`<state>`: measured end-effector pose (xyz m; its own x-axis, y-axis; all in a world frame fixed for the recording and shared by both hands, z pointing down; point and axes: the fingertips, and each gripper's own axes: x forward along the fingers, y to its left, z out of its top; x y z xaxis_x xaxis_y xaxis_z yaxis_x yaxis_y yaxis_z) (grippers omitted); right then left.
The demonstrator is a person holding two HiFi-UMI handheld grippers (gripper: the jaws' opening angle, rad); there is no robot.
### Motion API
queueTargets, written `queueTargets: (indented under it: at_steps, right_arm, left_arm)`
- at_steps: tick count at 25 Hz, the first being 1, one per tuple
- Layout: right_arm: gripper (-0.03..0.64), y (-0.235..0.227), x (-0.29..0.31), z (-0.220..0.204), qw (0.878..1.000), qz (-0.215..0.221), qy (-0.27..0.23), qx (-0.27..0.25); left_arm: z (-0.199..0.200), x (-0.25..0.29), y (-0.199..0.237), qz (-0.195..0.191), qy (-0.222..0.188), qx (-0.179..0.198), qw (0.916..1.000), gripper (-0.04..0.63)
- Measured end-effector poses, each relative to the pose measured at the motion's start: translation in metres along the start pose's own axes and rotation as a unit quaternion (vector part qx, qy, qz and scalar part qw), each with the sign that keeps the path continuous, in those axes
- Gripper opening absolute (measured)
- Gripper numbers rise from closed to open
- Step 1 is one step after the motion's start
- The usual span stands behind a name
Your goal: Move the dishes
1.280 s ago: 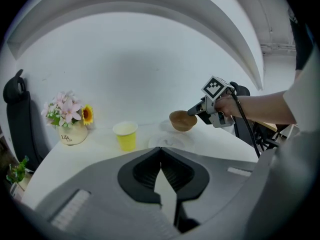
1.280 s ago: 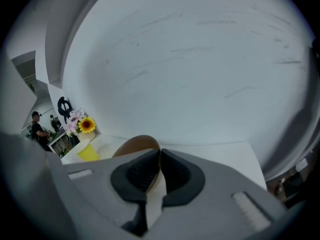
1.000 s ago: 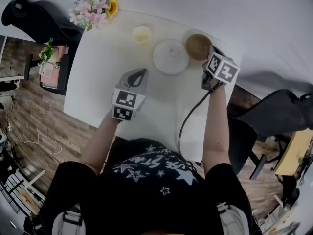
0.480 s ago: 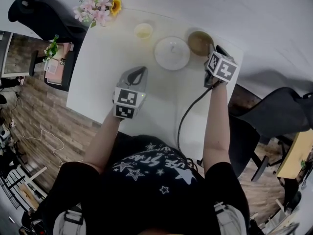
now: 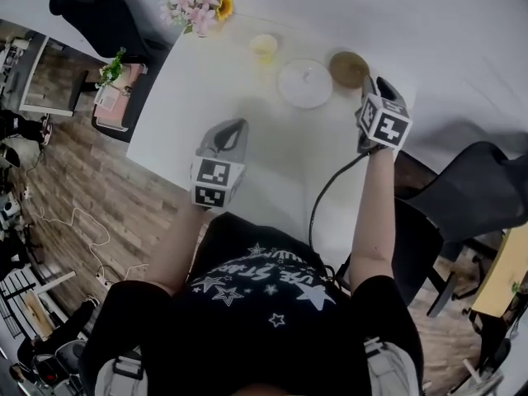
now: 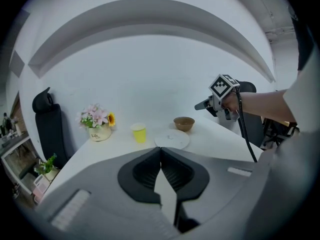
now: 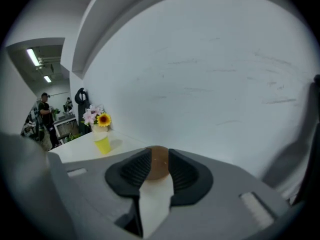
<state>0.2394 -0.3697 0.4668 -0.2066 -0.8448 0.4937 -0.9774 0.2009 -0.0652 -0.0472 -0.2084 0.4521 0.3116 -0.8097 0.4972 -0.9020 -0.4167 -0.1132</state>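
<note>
The left forearm and the right forearm both reach forward from the person's body over the white counter. The left tool hangs over the near-left part of the counter, pointing forward and tipped somewhat down. Its jaws meet tip to tip with nothing between them. The right tool is held further out, over the far right corner, raised off the surface and tipped down likewise. Its jaws have just been opening and stand a narrow way apart. The brown bowl shows through the gap beyond them, not pinched; in the left gripper view this tool hangs above and to the right of the bowl, apart from it. The bowl stands on the counter near the far edge, by the white wall, with the white plate just beside it on the left. A yellow cup stands further left, and a pot of flowers sits at the far left corner. Open white surface lies between the left tool and the dishes. A black cable trails from the right tool back over the near-right edge. One black chair stands off the far left corner and another off the right edge, close to the right arm.
</note>
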Motion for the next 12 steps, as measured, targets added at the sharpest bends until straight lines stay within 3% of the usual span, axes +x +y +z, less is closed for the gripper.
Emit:
queueTargets:
  at_steps: [4, 8, 12]
  right_arm:
    - [0.081, 0.037, -0.017, 0.001, 0.999, 0.027, -0.01, -0.025]
    - [0.005, 0.065, -0.033, -0.006, 0.998, 0.04, -0.017, -0.043]
    - [0.003, 0.087, -0.044, -0.009, 0.998, 0.054, -0.02, -0.039]
  left_arm:
    - [-0.014, -0.022, 0.007, 0.016, -0.002, -0.031, 0.9994, 0.011]
    - [-0.017, -0.037, 0.012, 0.029, -0.013, -0.059, 0.9977, 0.011]
    - [-0.024, -0.052, 0.014, 0.034, -0.023, -0.066, 0.997, 0.011]
